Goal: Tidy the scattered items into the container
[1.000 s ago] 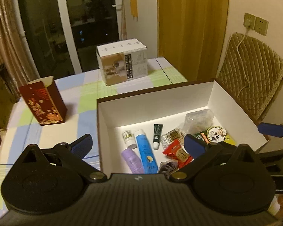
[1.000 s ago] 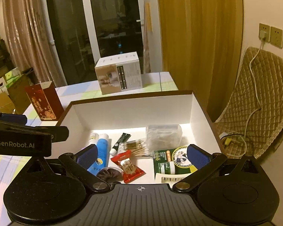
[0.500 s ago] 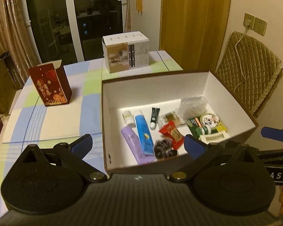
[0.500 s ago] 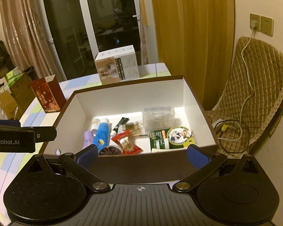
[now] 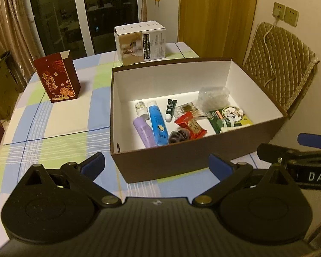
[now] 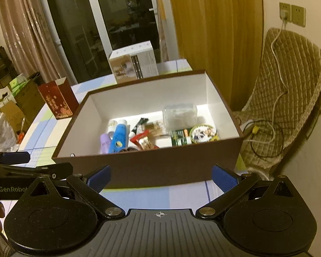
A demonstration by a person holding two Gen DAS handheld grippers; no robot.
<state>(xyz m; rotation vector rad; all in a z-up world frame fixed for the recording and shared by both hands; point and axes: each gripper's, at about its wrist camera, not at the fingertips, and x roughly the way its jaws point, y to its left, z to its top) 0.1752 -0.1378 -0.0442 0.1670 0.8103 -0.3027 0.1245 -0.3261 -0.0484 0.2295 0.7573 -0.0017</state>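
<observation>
Both the left gripper [image 5: 157,163] and right gripper [image 6: 161,176] hover wide and empty before the filled box [image 5: 182,160], so tidying appears complete

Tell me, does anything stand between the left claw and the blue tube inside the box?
Yes. The near wall of the brown box rises between the open left claw and the blue tube. From above, nothing covers the tube.
</observation>
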